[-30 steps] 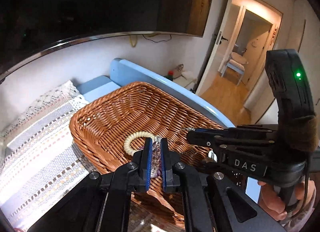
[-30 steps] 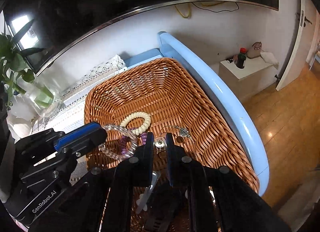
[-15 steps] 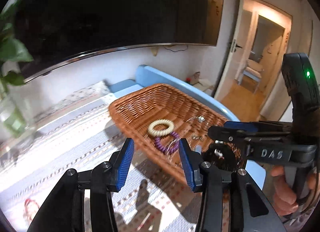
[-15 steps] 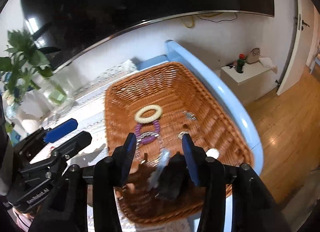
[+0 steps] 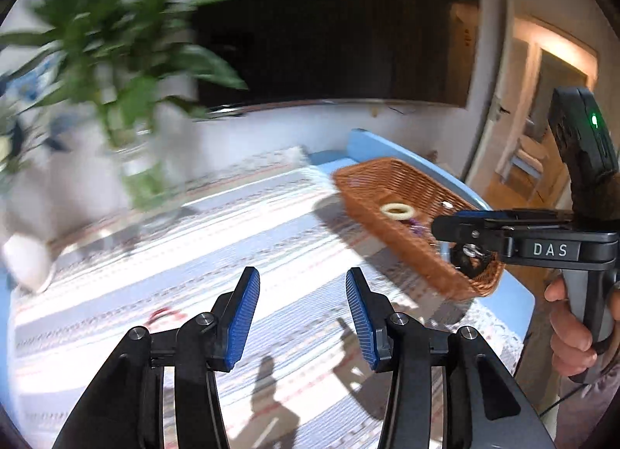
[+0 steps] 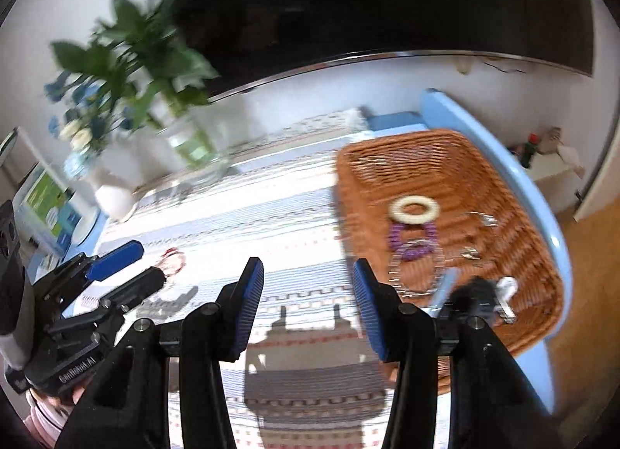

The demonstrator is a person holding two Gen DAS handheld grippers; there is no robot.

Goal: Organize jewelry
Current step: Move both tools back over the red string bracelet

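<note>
Wicker basket (image 6: 515,216) blurs; only the right view shows its purple bracelet (image 6: 412,241) whole. Left gripper (image 5: 302,309) and right gripper (image 6: 308,301) jaws gape, empty.

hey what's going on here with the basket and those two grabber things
A person is sorting jewelry with a handheld gripper in each hand. Both the left gripper and right gripper are open and empty, over the striped table runner beside the wicker basket. In the basket lie a cream bead bracelet, a purple bracelet, a clear bead bracelet and some small blurred pieces. A reddish bracelet lies out on the runner.
</note>
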